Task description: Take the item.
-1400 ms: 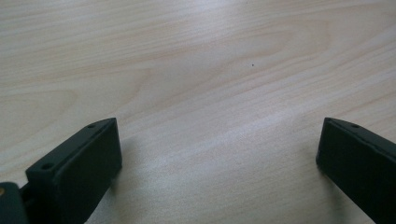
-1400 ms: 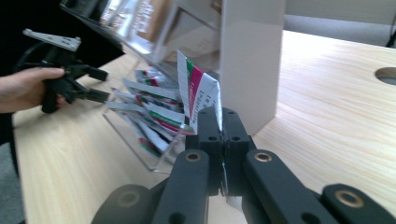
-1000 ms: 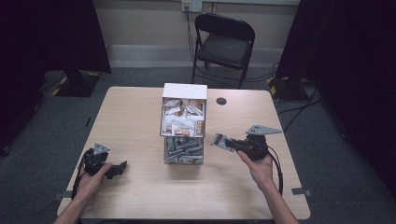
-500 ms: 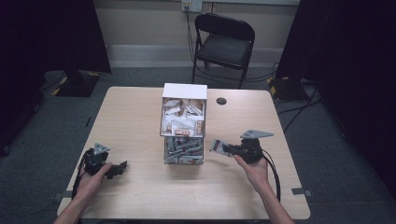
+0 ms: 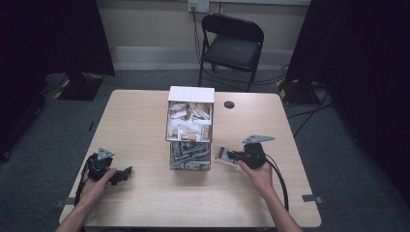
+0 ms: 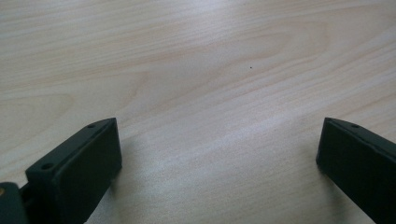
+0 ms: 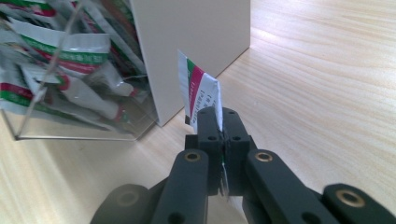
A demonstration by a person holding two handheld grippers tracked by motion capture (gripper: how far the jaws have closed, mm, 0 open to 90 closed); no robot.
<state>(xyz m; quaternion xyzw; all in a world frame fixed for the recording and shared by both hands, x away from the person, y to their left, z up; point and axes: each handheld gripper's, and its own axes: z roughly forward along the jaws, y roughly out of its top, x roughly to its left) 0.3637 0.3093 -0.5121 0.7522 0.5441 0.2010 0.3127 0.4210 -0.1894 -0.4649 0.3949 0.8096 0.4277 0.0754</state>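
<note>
Right of the clear box (image 5: 189, 155), the right gripper (image 7: 219, 122) fingers clench a sachet (image 7: 200, 95); the left gripper (image 6: 219, 149) fingers are spread wide over bare desk (image 6: 210, 70).

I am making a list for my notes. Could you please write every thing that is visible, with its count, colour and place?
table: one, light wood, centre of the high view
white box: one, white, open, full of packets, table middle
clear bin: one, transparent, holds packets, in front of the white box
held packet: one, white with green and red print, in the right hand-held gripper
round cap: one, black, on the table right of the white box
chair: one, black, folding, behind the table
left hand-held gripper: one, black, jaws apart, low over the table's near left
right hand-held gripper: one, black, jaws closed on the held packet, right of the clear bin
hands: two, near edge of the table
</note>
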